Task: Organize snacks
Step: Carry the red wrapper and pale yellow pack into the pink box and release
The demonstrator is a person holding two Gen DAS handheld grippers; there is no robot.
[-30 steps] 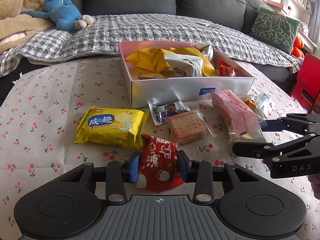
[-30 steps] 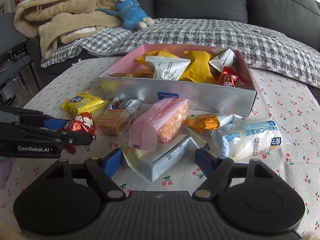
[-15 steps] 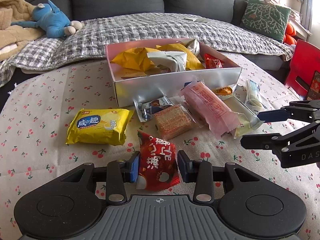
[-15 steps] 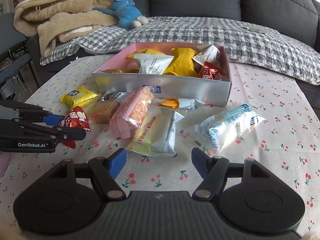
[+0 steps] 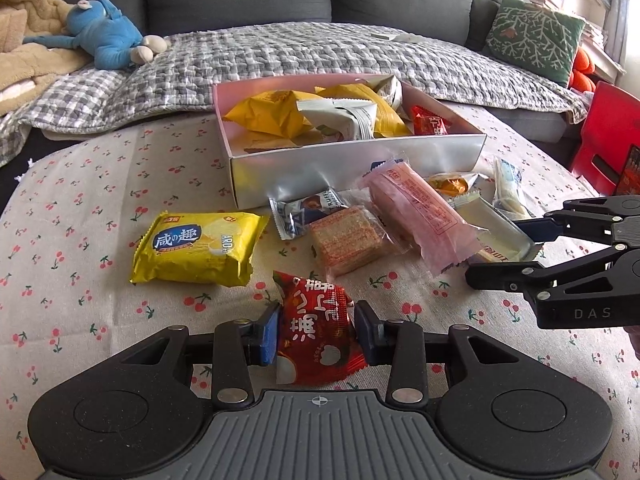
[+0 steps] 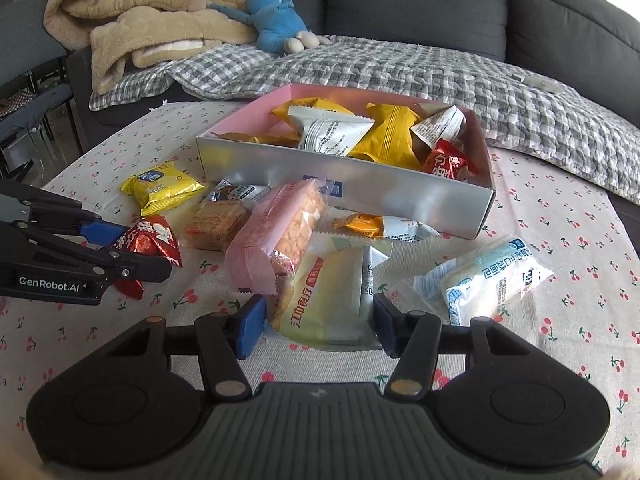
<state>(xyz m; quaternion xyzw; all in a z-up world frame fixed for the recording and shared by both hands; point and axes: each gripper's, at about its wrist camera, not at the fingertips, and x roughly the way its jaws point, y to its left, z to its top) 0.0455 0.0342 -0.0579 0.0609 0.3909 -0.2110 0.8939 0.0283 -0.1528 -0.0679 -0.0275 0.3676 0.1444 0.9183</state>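
The left claw (image 5: 316, 334) is clamped on a red snack packet (image 5: 318, 340), both blue pads pressed to its sides, low over the desk (image 5: 80, 184). The right claw (image 6: 318, 324) is closing around a pale yellow packet (image 6: 328, 300) lying on the desk; its pads are not yet pressing. The silver box (image 6: 360, 184), part-filled with packets, stands just behind the loose snacks.

The tablecloth (image 5: 80, 200) was cream with red cherries, the box (image 6: 340, 184) silver outside and pink inside, the blanket (image 6: 400, 76) grey checked, the toy (image 5: 108, 40) blue.
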